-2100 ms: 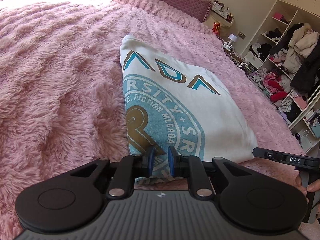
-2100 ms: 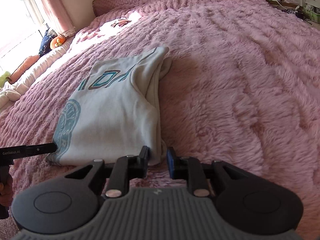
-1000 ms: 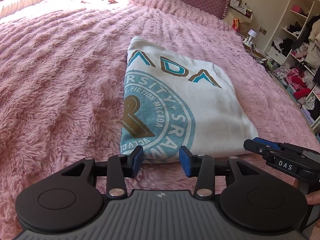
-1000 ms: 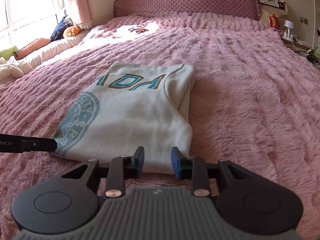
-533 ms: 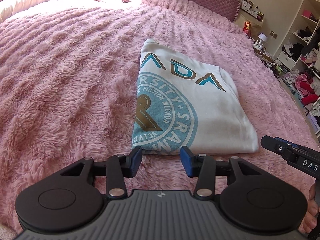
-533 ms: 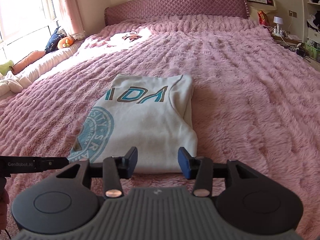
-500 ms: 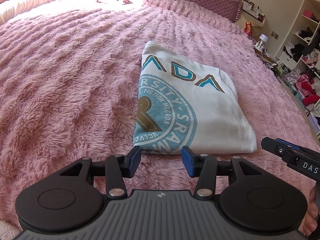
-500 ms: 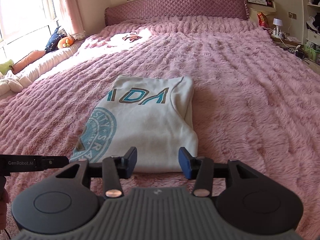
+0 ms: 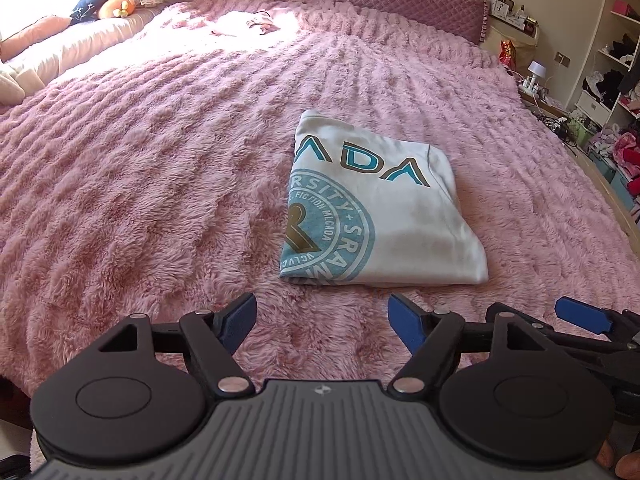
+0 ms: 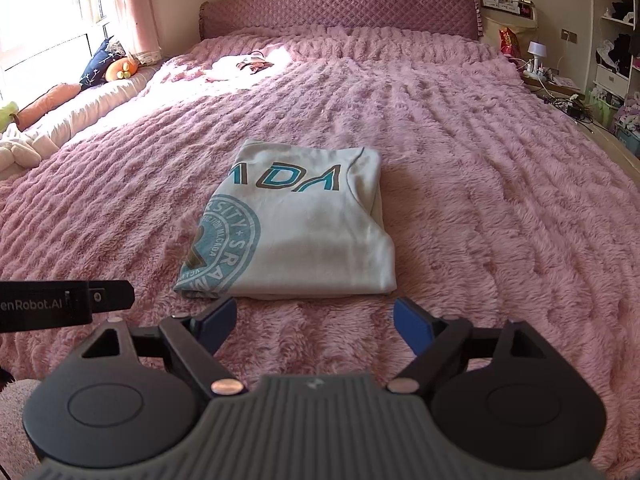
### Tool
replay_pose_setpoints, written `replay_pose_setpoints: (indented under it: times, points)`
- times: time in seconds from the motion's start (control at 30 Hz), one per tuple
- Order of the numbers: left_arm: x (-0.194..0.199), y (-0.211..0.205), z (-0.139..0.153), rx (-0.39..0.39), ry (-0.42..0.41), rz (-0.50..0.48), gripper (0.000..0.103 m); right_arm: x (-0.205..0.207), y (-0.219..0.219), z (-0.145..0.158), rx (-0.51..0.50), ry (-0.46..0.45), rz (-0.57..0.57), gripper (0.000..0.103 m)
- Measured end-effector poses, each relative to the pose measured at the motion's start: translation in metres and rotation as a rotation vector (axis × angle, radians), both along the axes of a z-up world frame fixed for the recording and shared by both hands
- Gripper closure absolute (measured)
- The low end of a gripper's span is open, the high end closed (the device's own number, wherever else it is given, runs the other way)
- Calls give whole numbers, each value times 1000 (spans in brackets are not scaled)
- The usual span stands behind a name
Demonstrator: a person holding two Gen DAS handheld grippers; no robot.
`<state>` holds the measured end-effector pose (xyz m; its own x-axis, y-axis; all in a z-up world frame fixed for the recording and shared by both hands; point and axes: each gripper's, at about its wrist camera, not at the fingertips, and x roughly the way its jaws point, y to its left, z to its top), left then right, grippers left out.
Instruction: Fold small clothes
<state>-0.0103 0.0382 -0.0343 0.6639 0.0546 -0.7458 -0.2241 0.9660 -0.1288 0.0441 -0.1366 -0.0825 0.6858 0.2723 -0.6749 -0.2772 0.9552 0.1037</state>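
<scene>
Both tongs, left [image 9: 322,322] and right [image 10: 314,322], just opened wide and empty, now clear of folded shirt [image 9: 380,216].

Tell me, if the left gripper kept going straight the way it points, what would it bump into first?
Probably the fluffy pink blanket, just short of the folded white shirt. The left gripper tilts down with open, empty jaws, and the shirt's near edge lies a little further on. Depth is hard to judge here.
</scene>
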Motion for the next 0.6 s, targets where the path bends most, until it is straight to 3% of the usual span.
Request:
replay_pose_setpoints:
  times: [0.33,0.6]
  points:
    - [-7,-9,-4,39,18,-3,15,-9,0,-3,-18,30,24,22]
    - [-8,-5,-5,0,22,-7,15,-8,3,-2,-17,40,29,22]
